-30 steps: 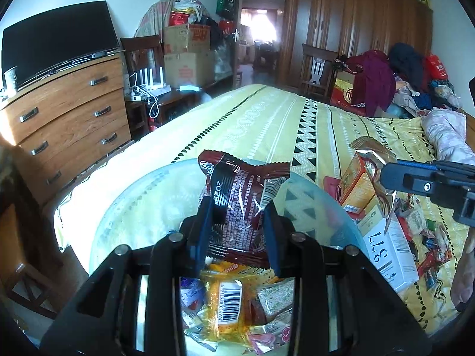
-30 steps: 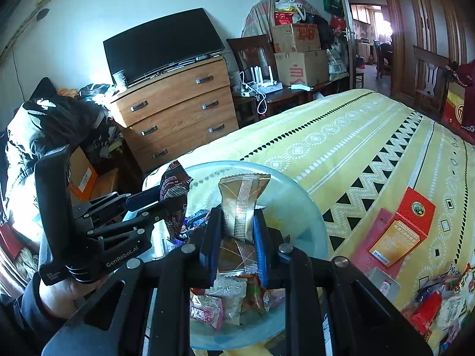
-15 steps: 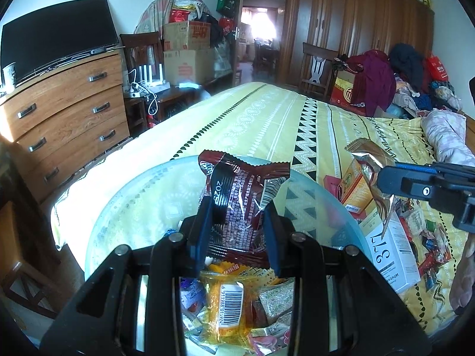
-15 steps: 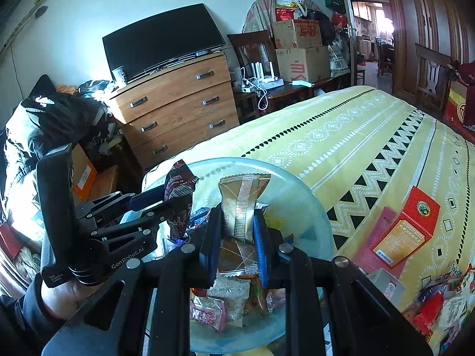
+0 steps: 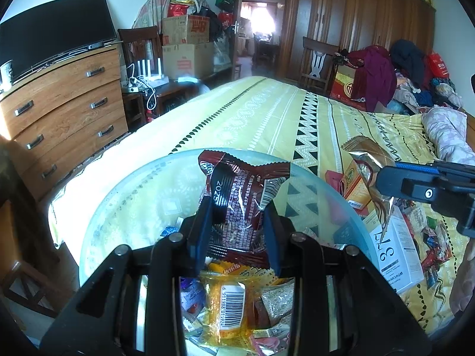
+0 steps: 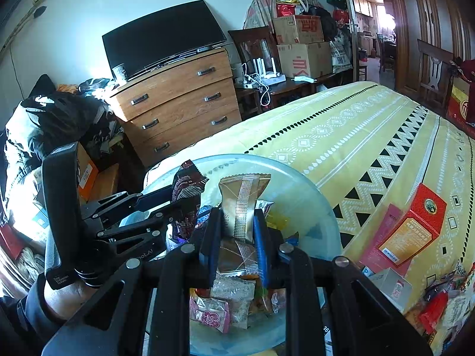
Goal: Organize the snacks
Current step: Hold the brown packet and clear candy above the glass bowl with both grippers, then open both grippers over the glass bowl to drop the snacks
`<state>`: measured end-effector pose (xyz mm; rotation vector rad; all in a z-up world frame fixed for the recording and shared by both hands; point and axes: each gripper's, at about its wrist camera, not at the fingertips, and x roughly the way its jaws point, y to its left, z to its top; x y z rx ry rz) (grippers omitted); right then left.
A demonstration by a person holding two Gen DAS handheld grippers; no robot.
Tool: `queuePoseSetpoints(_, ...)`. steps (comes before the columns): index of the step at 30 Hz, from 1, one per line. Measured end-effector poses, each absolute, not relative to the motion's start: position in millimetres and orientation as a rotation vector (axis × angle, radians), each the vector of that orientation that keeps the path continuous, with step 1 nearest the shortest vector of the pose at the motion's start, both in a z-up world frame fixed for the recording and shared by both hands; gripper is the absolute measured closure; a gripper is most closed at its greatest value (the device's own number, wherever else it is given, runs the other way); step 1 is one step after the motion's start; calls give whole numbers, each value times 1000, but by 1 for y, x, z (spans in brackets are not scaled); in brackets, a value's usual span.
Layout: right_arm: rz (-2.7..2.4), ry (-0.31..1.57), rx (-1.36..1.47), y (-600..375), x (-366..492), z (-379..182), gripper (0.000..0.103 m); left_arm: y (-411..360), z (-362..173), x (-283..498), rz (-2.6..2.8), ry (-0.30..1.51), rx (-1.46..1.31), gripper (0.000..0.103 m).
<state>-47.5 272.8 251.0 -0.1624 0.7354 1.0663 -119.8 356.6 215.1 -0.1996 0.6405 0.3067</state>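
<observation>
My left gripper [image 5: 236, 225] is shut on a dark red snack packet [image 5: 240, 190] and holds it over a round, pale blue translucent bowl [image 5: 118, 207]. Several snack packets [image 5: 228, 305] lie in the bowl. My right gripper [image 6: 236, 225] is shut on a gold snack packet [image 6: 242, 201] above the same bowl [image 6: 308, 207]. In the left wrist view the right gripper [image 5: 386, 175] comes in from the right with the gold packet [image 5: 368, 160]. In the right wrist view the left gripper [image 6: 181, 198] sits at the left with the red packet [image 6: 187, 187].
The bowl rests on a bed with a yellow patterned cover [image 5: 267, 118]. Boxes [image 6: 412, 231] and loose snacks [image 5: 427, 237] lie on the bed to the right. A wooden dresser [image 5: 62, 112] with a television stands to the left. Clothes [image 5: 386, 71] pile at the far side.
Both grippers keep hold of their packets. They have shifted slightly forward over the bowl, and the two packets now stand a little closer together.
</observation>
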Motion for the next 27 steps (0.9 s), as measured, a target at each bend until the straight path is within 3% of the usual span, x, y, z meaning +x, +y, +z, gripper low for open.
queuePoseSetpoints(15, 1079, 746, -163, 281, -49, 248, 75, 362, 210, -115, 306, 669, -211, 67)
queuePoseSetpoints(17, 1083, 748, -152, 280, -48, 248, 74, 363, 208, -115, 310, 677, -210, 56)
queuePoseSetpoints(19, 1082, 751, -142, 280, -47, 248, 69, 362, 208, -117, 315, 673, -212, 44)
queuePoseSetpoints(21, 1087, 753, -141, 280, -48, 248, 53, 363, 208, -118, 326, 668, -214, 33)
queuePoseSetpoints(24, 1085, 750, -142, 278, -51, 249, 49, 363, 211, -120, 358, 658, -218, 6)
queuePoseSetpoints(25, 1084, 752, -140, 276, -51, 249, 36, 362, 212, -121, 378, 650, -214, 0)
queuePoseSetpoints(27, 1073, 751, -136, 271, -54, 250, 13, 358, 218, -124, 410, 631, -209, 0)
